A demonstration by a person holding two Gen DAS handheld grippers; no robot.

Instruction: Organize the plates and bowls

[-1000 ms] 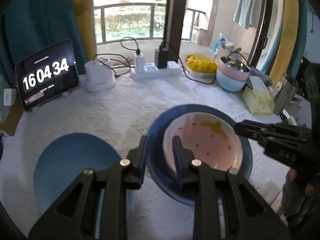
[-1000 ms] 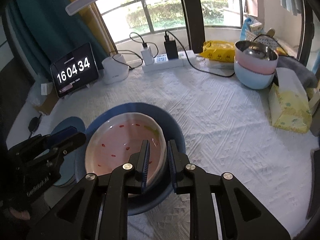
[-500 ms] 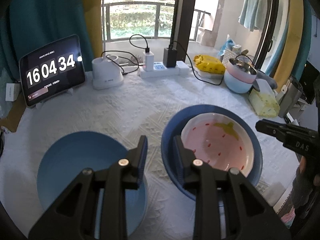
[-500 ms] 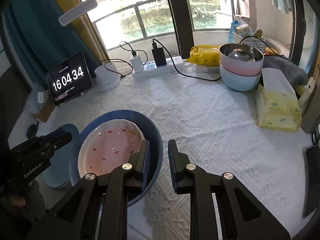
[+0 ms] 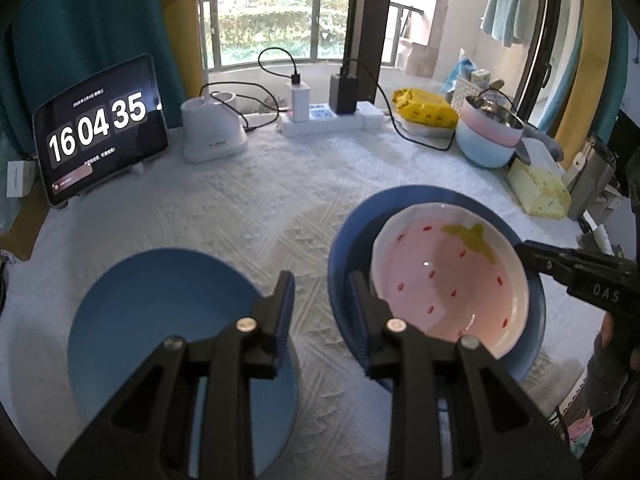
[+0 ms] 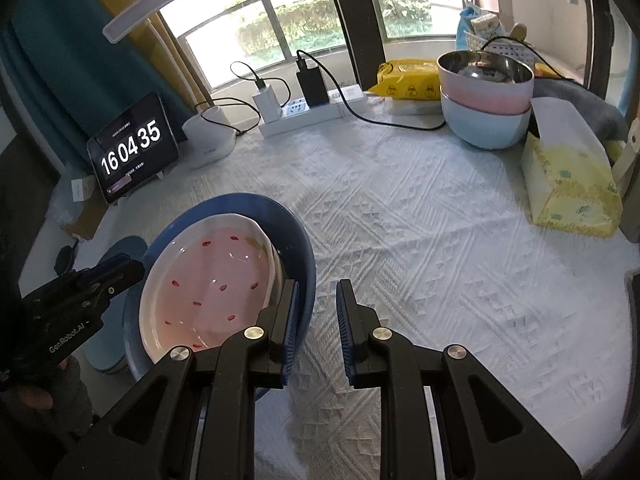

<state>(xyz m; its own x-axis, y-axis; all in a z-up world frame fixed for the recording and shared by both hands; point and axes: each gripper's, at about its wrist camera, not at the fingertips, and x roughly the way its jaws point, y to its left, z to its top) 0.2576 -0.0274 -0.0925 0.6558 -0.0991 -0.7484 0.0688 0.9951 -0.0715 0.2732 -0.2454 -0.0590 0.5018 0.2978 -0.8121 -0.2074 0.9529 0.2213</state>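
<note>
A pink strawberry-pattern dish [image 5: 444,280] lies nested in a dark blue bowl [image 5: 400,208] on the white cloth. A light blue plate [image 5: 160,320] lies flat to the left of the bowl. My left gripper [image 5: 322,300] is open by a narrow gap. Its right finger overlaps the bowl's left rim, and cloth shows between the pads. My right gripper [image 6: 318,308] is open just as narrowly at the bowl's [image 6: 296,232] right rim. Its left finger stands over the bowl's inside, and cloth fills most of the gap. In the other wrist view each gripper [image 5: 524,250] [image 6: 136,268] shows at the bowl's side.
At the back right stands a stack of bowls [image 5: 488,140]: steel in pink in pale blue. A yellow tissue box [image 5: 540,192] is beside them. Along the window side are a tablet clock [image 5: 100,128], a white lamp base [image 5: 212,132], a power strip [image 5: 320,120] with cables, and a yellow packet [image 5: 424,108].
Both grippers have drawn back outward from the nested bowl. A second ago their fingers reached well over its rim. More of the light blue plate now shows in the left wrist view.
</note>
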